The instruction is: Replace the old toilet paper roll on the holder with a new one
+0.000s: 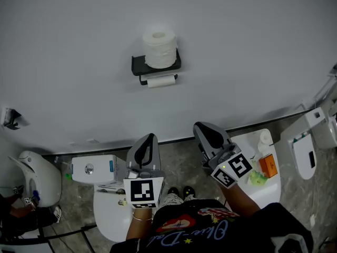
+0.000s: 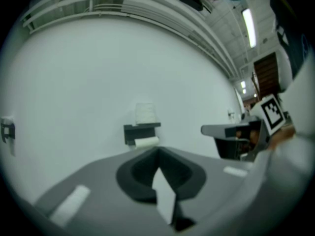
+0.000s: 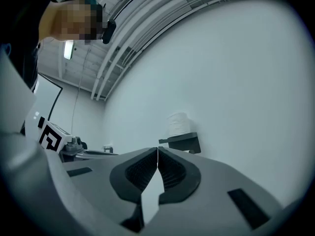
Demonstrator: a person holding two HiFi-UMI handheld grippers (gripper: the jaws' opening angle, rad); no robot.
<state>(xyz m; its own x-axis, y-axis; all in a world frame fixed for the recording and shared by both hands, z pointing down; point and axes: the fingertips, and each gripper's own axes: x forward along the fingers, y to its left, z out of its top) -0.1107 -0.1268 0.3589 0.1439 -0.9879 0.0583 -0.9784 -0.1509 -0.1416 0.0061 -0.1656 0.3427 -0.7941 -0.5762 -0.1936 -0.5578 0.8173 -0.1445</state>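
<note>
Up on the wall (image 1: 253,46), head view: the holder (image 1: 138,65) has a full roll (image 1: 159,49) standing on top and the thin old roll (image 1: 161,81) hung beneath, well ahead of my left gripper (image 1: 150,137) and right gripper (image 1: 202,126), both with jaws closed and empty. Left gripper view also shows that old roll, which looks light and crushable, so I'd pinch its middle softly. Right gripper view shows only the full one.

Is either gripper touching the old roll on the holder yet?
Apart. The head view shows bare wall between the left gripper, the right gripper and the old roll under the holder.
</note>
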